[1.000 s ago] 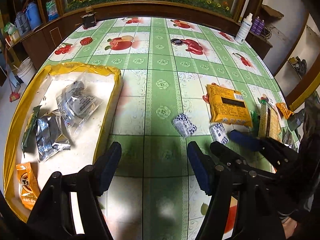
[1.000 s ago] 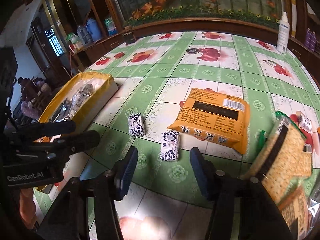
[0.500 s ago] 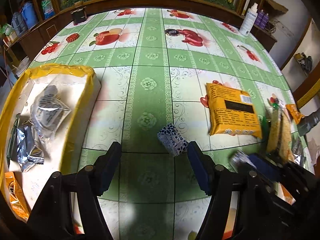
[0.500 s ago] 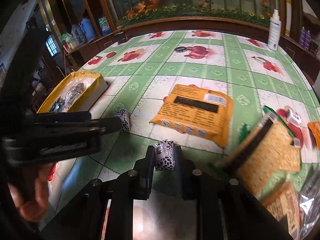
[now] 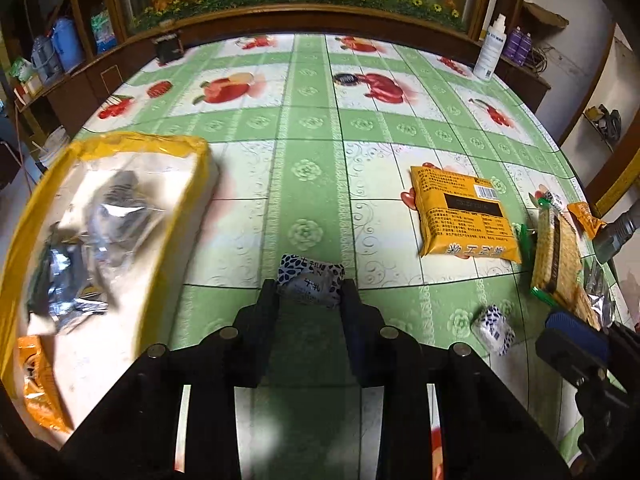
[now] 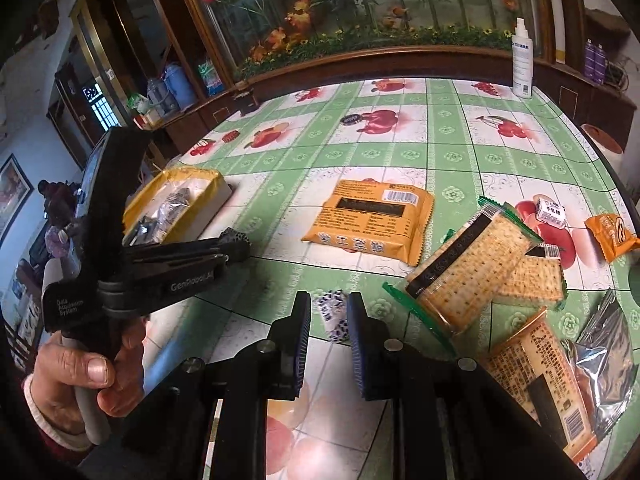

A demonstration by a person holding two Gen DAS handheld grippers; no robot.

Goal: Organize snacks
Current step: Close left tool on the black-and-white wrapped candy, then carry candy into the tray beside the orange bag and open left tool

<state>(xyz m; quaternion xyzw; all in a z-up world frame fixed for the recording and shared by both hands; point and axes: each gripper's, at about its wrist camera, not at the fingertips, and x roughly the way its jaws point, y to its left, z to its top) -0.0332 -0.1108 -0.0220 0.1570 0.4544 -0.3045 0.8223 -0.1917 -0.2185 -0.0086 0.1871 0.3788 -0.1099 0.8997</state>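
My left gripper is shut on a small white packet with a dark blue pattern, low over the green tablecloth. The right gripper is shut on a second packet of the same kind, held a little above the table. That second packet also shows in the left wrist view, at the right gripper's blue pads. A yellow-rimmed box with silver and orange packets inside stands on the left. The left gripper reaches in from the left in the right wrist view.
A large orange snack bag lies right of centre. Cracker packs, a small white sweet and a small orange packet crowd the right edge. A white spray bottle stands at the back. A person's hand grips the left handle.
My left gripper moved onto the nearer patterned packet and shut on it. The right gripper shut on the other packet, then lifted it off the cloth and drew it back.
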